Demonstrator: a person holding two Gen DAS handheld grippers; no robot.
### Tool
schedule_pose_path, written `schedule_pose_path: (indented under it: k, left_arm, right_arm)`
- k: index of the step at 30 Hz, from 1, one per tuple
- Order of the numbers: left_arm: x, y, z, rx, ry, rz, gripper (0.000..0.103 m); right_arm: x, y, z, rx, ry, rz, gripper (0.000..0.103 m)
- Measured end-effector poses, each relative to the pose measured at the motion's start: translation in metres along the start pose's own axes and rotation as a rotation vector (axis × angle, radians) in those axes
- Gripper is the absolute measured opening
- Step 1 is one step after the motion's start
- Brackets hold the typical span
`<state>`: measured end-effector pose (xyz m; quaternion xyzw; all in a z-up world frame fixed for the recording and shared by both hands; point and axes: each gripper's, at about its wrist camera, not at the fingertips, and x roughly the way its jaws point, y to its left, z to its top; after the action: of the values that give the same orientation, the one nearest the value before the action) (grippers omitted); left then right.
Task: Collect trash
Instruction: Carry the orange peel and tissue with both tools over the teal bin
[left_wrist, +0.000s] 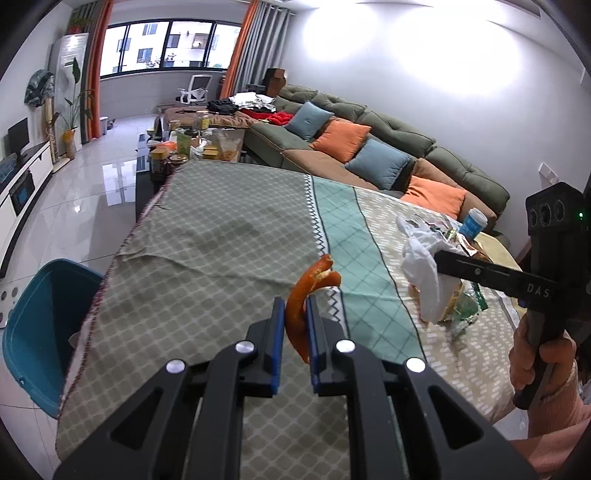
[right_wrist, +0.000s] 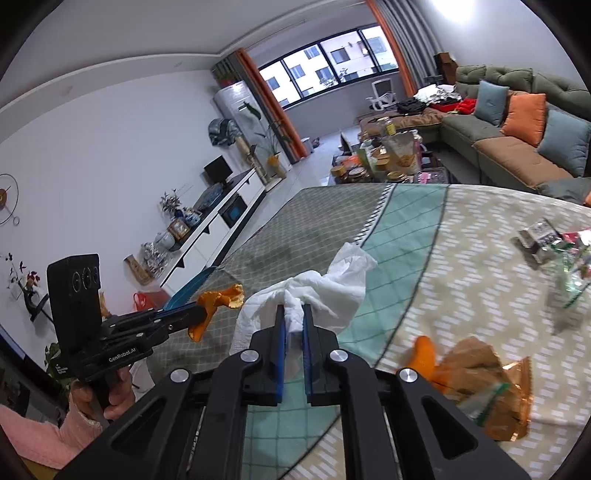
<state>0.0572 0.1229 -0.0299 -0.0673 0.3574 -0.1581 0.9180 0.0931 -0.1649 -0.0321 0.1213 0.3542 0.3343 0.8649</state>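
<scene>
My left gripper (left_wrist: 295, 306) is shut on a curled strip of orange peel (left_wrist: 314, 280), held above the patterned tablecloth (left_wrist: 221, 240). From the right wrist view the same peel (right_wrist: 218, 299) sticks out of the left gripper (right_wrist: 201, 314) at the left. My right gripper (right_wrist: 293, 314) is shut on a crumpled white tissue (right_wrist: 321, 288), lifted over the cloth; in the left wrist view that tissue (left_wrist: 424, 266) hangs from the right gripper (left_wrist: 441, 260). A blue bin (left_wrist: 37, 325) stands on the floor at the table's left edge.
Wrappers and an orange scrap (right_wrist: 480, 387) lie on the table's right part, with more packets (right_wrist: 561, 251) farther back. A blue-lidded cup (left_wrist: 474, 221) stands by the sofa (left_wrist: 369, 136). Jars and bags (left_wrist: 195, 147) crowd the far table.
</scene>
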Motion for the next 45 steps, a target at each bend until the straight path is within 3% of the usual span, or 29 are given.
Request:
schedule_pose_path:
  k: [24, 45]
  left_arm:
    - [-0.049, 0.071, -0.006, -0.123, -0.064, 0.145, 0.013]
    - [-0.073, 0.11, -0.011, -0.195, -0.096, 0.239, 0.013]
  right_arm:
    - [0.064, 0.06, 0.013, -0.084, 0.094, 0.139, 0.008]
    - [0.118, 0.109, 0.026, -0.152, 0.165, 0.224, 0.008]
